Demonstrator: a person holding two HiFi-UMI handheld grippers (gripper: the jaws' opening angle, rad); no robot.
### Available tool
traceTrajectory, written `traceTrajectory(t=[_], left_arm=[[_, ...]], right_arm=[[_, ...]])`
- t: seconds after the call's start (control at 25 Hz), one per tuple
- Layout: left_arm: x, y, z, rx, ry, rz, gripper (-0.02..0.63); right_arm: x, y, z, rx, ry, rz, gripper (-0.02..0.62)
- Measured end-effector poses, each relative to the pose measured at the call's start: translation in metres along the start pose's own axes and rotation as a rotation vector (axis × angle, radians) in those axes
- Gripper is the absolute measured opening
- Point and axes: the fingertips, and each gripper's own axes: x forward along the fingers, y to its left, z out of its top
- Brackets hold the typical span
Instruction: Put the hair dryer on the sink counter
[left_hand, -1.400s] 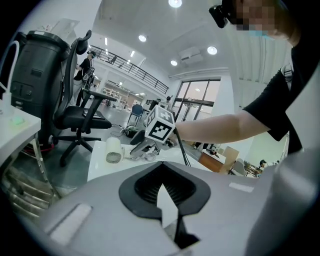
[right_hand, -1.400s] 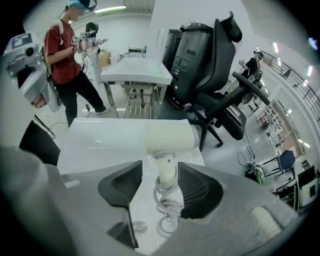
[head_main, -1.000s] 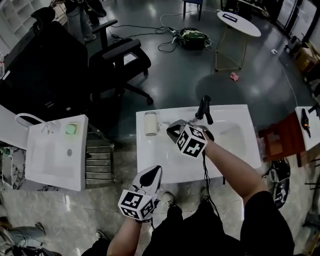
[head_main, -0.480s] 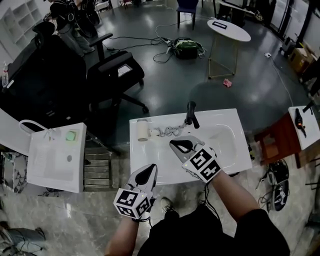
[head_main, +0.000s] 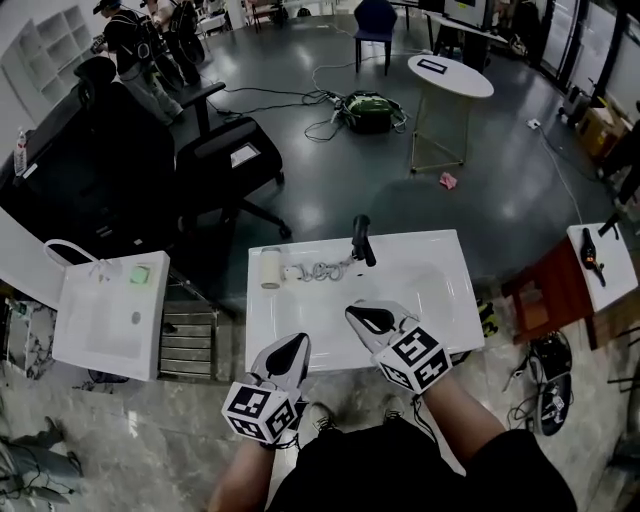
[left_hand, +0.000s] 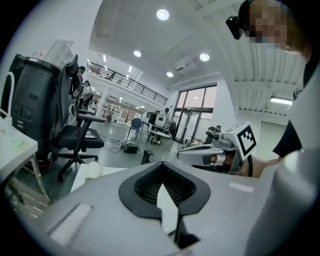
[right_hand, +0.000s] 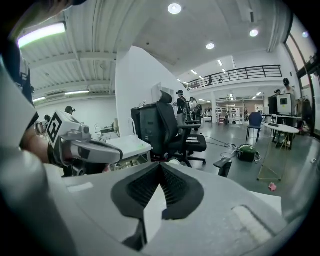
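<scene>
**Three cameras around one counter**

The head view looks steeply down from above on the white sink counter (head_main: 290, 320). The left gripper view rides on the left gripper (head_main: 293, 347) and faces nearly level over the counter toward the hall. The right gripper view does likewise from the right gripper (head_main: 362, 316). All three share the black office chair (head_main: 225, 155), and each gripper view catches the other gripper.

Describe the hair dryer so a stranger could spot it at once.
Find the white sink counter before the person. At its far left corner lies the hair dryer: a cream cylinder trailing a coiled cord, unlike the black upright faucet to its right.
</scene>
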Motion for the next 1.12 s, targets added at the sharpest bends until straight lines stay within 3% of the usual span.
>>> traceTrajectory(t=[0.64, 1.12], left_arm=[[0.019, -0.077, -0.026, -0.015, 0.021, 0.01, 0.003], [0.032, -0.107, -0.057, -0.051, 0.052, 0.027, 0.003]], right_arm=[[-0.067, -0.002, -0.05, 0.038, 0.016, 0.041, 0.002], [-0.086, 0.01, -0.084, 0.061, 0.068, 0.141, 0.002]])
